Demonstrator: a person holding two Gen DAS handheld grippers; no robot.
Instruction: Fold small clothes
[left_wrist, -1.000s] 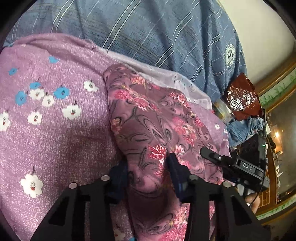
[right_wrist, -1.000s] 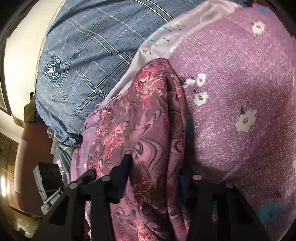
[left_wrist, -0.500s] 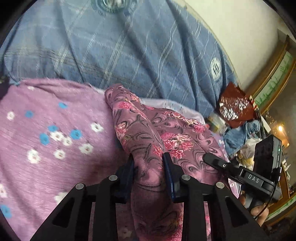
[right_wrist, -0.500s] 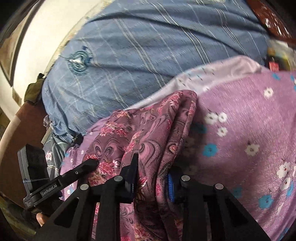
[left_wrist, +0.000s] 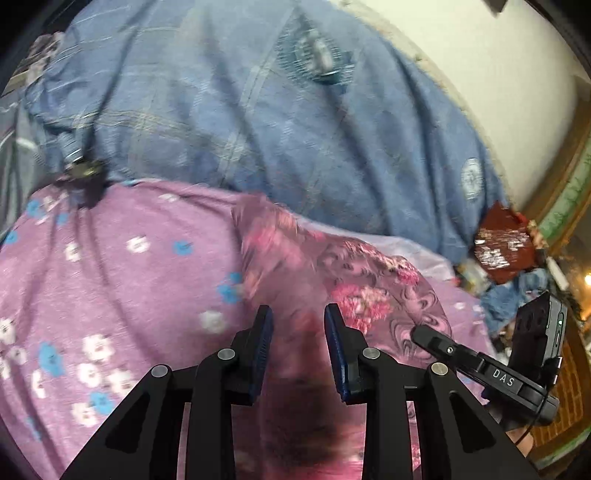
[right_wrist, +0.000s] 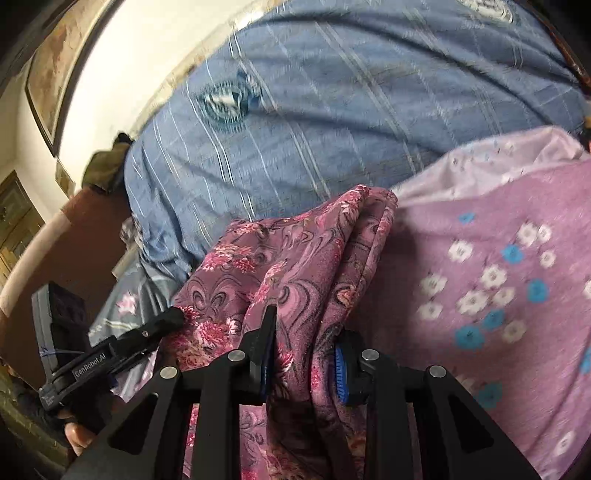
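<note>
Both hand-held grippers, left (left_wrist: 298, 345) and right (right_wrist: 303, 347), are clamped on the floral garment (right_wrist: 295, 258), which is stretched lengthwise ahead of them, over the purple flowered bedsheet (left_wrist: 110, 266).

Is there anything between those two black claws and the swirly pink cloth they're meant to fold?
Nothing visible. The swirly pink garment already sits bunched between the fingers of both the left gripper and the right gripper. Only the purple flowered sheet lies beneath it.
</note>
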